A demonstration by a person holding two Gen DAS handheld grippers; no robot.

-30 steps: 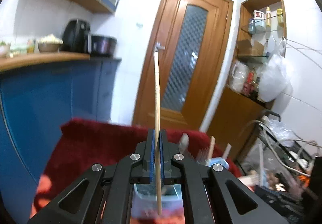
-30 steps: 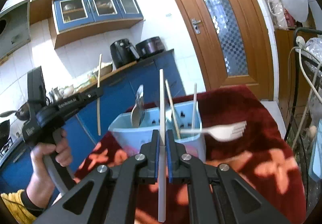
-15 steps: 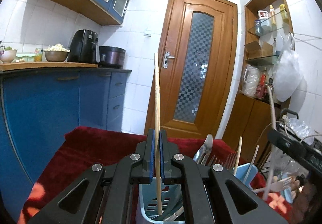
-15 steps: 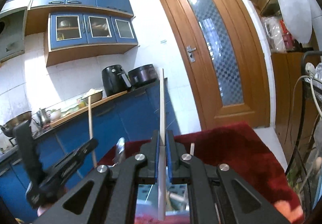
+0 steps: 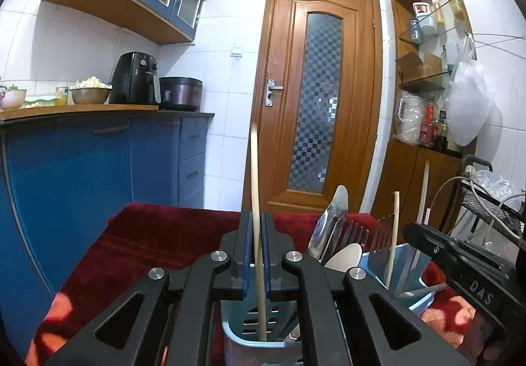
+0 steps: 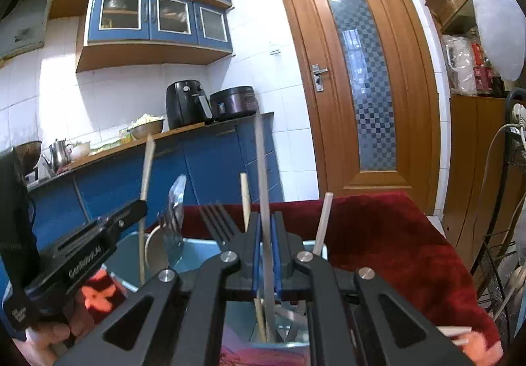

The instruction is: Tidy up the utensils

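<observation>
Chopsticks in both grippers — the left gripper (image 5: 257, 254) has a wooden chopstick (image 5: 253, 188) standing upright between its blue pads, jaws just easing apart around it, the stick's lower end dipping into the pale blue utensil holder (image 5: 245, 316) at bottom centre. Over on the right, the right gripper (image 6: 265, 254) is clamped tight on a grey chopstick (image 6: 261, 168), also upright, its tip down inside the same holder (image 6: 194, 251). Forks (image 5: 356, 229), a spoon (image 5: 330, 221) and more sticks already stand in that holder, which sits on a red cloth (image 5: 157, 234) — wooden door (image 5: 320, 96) behind, centre frame.
</observation>
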